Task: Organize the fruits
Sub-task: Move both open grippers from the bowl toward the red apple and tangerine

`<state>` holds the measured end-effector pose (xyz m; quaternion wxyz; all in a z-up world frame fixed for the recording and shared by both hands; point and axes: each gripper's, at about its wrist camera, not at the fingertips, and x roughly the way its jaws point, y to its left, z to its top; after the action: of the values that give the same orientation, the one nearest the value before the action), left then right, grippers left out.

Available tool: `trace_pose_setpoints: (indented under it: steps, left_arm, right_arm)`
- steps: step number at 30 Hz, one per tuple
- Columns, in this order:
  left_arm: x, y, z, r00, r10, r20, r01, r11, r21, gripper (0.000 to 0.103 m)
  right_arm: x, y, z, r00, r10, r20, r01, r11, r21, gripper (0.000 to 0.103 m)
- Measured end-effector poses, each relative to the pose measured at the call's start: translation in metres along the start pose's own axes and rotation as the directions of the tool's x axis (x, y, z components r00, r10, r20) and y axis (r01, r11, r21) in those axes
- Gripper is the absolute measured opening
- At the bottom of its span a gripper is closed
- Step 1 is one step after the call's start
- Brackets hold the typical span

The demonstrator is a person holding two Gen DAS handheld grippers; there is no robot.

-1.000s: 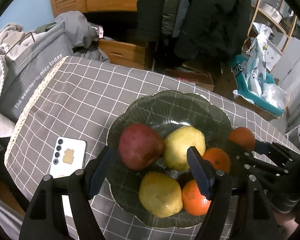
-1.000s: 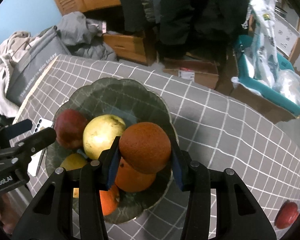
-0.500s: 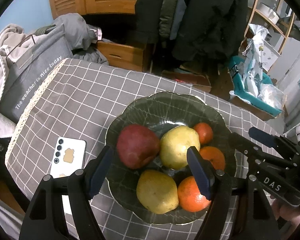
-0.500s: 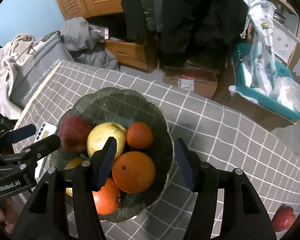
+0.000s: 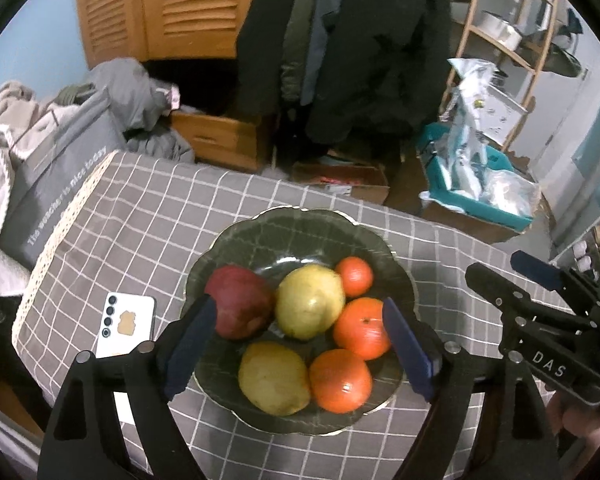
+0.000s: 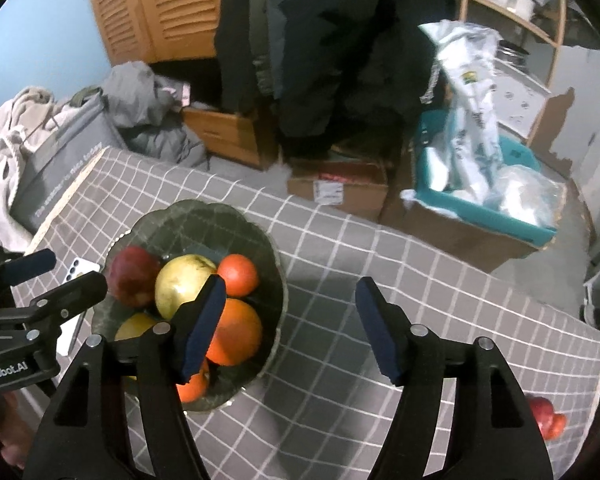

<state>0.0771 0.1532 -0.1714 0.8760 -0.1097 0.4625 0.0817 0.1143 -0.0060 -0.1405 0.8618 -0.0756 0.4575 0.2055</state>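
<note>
A dark green glass bowl [image 5: 292, 236] on the checked tablecloth holds a red apple [image 5: 240, 304], two yellow pears [image 5: 310, 306], and three oranges, with the smallest orange [image 5: 354, 276] at the back. My left gripper [image 5: 300, 344] hangs above the bowl's near half, its jaws opening and clear of the fruit below. My right gripper [image 6: 290, 330] hovers over the bowl's [image 6: 192, 224] right rim and the bare cloth, its jaws opening with nothing between them. Another red fruit [image 6: 546, 422] lies at the table's near right corner.
A white phone [image 5: 126, 324] lies on the cloth left of the bowl. Beyond the table's far edge are a grey bag [image 5: 56, 184], a cardboard box [image 6: 336, 188] and a teal crate [image 6: 484, 200] on the floor. Checked cloth [image 6: 420, 280] stretches right of the bowl.
The right gripper let go of an orange, which now rests in the bowl, then rose and shifted right. The left gripper widened and lifted away from the fruit.
</note>
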Motion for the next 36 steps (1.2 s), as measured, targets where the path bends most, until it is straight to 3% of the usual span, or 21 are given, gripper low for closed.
trace_pose_setpoints:
  steps: [11,17,36]
  left_arm:
    - [-0.033,-0.044,-0.006,0.998,-0.049,0.047,0.045,0.994,0.099,0.09]
    - [-0.052,-0.068,-0.009,0.993,-0.074,0.089,0.06,0.987,0.146,0.1]
    - [-0.086,-0.147,-0.031,0.979,-0.177,0.103,0.14,0.946,0.294,0.102]
  right_arm:
    - [-0.06,-0.042,-0.013,0.994,-0.079,0.069,0.075,0.995,0.06,0.078]
    - [-0.092,-0.061,-0.021,0.988,-0.111,0.106,0.103,0.991,0.085,0.081]
    - [-0.164,-0.122,-0.064,0.959,-0.228,0.167,0.199,0.965,0.174,0.081]
